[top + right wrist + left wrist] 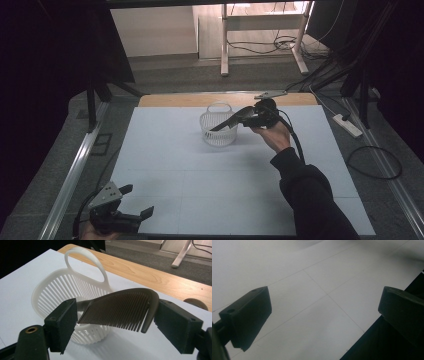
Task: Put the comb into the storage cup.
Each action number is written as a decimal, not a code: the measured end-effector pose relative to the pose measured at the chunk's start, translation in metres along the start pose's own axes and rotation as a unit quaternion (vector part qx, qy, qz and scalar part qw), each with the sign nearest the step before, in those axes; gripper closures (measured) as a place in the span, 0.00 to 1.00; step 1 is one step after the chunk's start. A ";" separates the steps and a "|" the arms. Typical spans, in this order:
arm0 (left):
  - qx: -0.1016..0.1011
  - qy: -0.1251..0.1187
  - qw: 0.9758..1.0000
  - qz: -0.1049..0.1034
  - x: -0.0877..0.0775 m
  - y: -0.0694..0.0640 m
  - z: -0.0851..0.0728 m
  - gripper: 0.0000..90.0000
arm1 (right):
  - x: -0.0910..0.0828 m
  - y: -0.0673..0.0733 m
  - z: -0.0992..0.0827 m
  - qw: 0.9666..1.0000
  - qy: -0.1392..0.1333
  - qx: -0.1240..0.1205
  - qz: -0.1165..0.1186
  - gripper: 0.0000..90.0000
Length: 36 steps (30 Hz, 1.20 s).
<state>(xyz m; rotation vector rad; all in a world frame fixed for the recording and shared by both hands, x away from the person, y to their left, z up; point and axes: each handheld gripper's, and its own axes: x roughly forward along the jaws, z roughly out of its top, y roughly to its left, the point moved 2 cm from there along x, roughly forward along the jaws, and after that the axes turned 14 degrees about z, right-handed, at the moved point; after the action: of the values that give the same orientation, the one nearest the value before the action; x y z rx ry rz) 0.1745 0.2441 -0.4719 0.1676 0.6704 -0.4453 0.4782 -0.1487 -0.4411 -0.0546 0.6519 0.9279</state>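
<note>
On the white tabletop [200, 185], toward its far edge, stands a white slotted basket [218, 131] with a loop handle. The right tool [239, 118] is held over the basket's rim by the person's right hand [274, 134], whose dark sleeve [310, 200] comes in from the bottom of the high view. In the right gripper view the tool [110, 315] has its jaws closed in on a dark comb [120, 308]: the left jaw presses the comb's narrow end, while the right jaw sits at the thick curved end, and whether it touches there is hard to make out. The comb lies across the mouth of the basket [57, 290], teeth pointing down, and covers part of the near rim and the inside. The lower basket wall is cut off behind the left jaw. In the high view the comb [231, 120] shows just as a dark sliver.

The left tool [135, 202] lies at the near left corner of the tabletop, with a grey three-cornered plate [106, 194] on top; the left hand [95, 233] is mostly cut off by the bottom edge. In the left gripper view the tool [324, 312] has its jaws spread wide with nothing between them, above bare white tabletop [312, 277] crossed by thin seams; the right jaw overlaps the dark drop beyond the edge.

Beyond the white sheet a strip of wood [170, 100] shows, and past it dim floor with cables [280, 45].
</note>
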 end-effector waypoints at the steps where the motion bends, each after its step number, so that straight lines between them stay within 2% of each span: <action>1: 0.000 0.000 1.000 0.000 0.000 0.000 0.000 0.00 | -0.001 0.000 0.000 1.000 -0.001 0.000 0.001 0.21; 12: -0.001 0.000 1.000 0.000 0.000 0.000 0.000 0.00 | -0.010 0.001 0.004 1.000 -0.005 0.004 0.008 0.17; 16: -0.002 -0.001 1.000 0.000 0.000 0.000 0.000 0.00 | -0.014 0.003 0.005 1.000 0.004 -0.005 0.009 0.13; 20: -0.005 -0.002 1.000 0.000 0.000 0.001 0.000 0.00 | -0.019 0.005 0.006 1.000 0.001 -0.003 0.013 0.11; 32: -0.021 -0.007 1.000 -0.001 -0.002 0.004 0.000 0.00 | -0.032 0.020 0.008 0.999 0.010 -0.039 0.014 0.06; 36: -0.019 -0.005 1.000 -0.001 -0.001 0.004 0.000 0.00 | -0.037 0.024 0.006 0.999 0.014 -0.047 0.010 0.05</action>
<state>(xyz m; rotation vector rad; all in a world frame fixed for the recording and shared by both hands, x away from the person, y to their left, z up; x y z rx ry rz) 0.1754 0.2480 -0.4708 0.1285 0.6689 -0.4343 0.4475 -0.1585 -0.4105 -0.1453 0.6346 0.9779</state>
